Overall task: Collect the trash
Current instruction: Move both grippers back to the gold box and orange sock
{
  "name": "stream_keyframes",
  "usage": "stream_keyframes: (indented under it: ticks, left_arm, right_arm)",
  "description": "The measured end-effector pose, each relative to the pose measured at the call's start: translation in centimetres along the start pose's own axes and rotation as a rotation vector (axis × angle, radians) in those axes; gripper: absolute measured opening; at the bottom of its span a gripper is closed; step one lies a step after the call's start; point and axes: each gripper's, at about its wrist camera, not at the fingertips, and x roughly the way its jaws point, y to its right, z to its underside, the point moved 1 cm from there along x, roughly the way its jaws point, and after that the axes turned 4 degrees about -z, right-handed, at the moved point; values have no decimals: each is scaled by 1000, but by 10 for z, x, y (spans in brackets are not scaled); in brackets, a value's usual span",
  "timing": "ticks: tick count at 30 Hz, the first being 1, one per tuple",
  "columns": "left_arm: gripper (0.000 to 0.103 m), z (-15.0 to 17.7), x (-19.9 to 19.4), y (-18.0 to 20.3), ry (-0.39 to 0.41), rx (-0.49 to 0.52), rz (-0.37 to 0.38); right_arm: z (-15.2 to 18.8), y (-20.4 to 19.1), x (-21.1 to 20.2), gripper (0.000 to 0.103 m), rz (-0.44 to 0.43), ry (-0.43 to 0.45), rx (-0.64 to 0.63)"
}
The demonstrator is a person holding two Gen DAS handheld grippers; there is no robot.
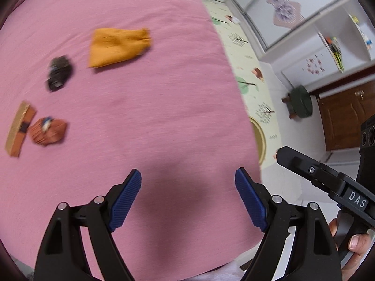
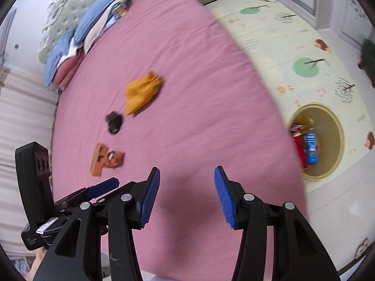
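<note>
Pink bed (image 2: 187, 70) in both views. Only right wrist shows bin (image 2: 337, 126) interior, wrappers inside, 3 o'clock. Orange pouch (image 1: 118, 46) 11 o'clock, long axis roughly left-right. Brown box (image 1: 20, 128) 9 o'clock, tilted near-vertical. Left gripper (image 1: 187, 199) and right gripper (image 2: 187, 194): jaws apart, nothing between.

So on the pink bed (image 2: 187, 70) I count four bits of trash: one orange-yellow wrapper (image 2: 140, 94) toward the middle, one black crumpled piece (image 2: 114, 121) just beside it, one tan-and-orange flat packet (image 2: 97, 157) and one crumpled reddish-brown wrapper (image 2: 114, 159) touching it, nearer the bed's near edge. One round beige bin (image 2: 328, 164) on the floor mat by the bed's edge, with at least two packets inside, one red (image 2: 298, 149) and one blue (image 2: 311, 148). Blue pillows (image 2: 93, 16) at the head end, two I think, too blurry to be sure.
</note>
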Motion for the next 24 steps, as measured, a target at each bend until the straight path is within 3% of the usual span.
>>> stream_keyframes:
  ticks: [4, 8, 17, 24]
  left_arm:
    - [84, 7, -9, -52, 19, -37, -38]
    - [84, 13, -14, -96, 27, -64, -75]
    - [84, 12, -22, -197, 35, -122, -134]
    - [86, 5, -20, -247, 38, -118, -175]
  right_arm:
    - [11, -41, 29, 51, -21, -32, -46]
    - [23, -80, 59, 61, -27, -36, -80]
    - [41, -144, 122, 63, -33, -75, -125]
    - [48, -180, 164, 65, -21, -109, -158]
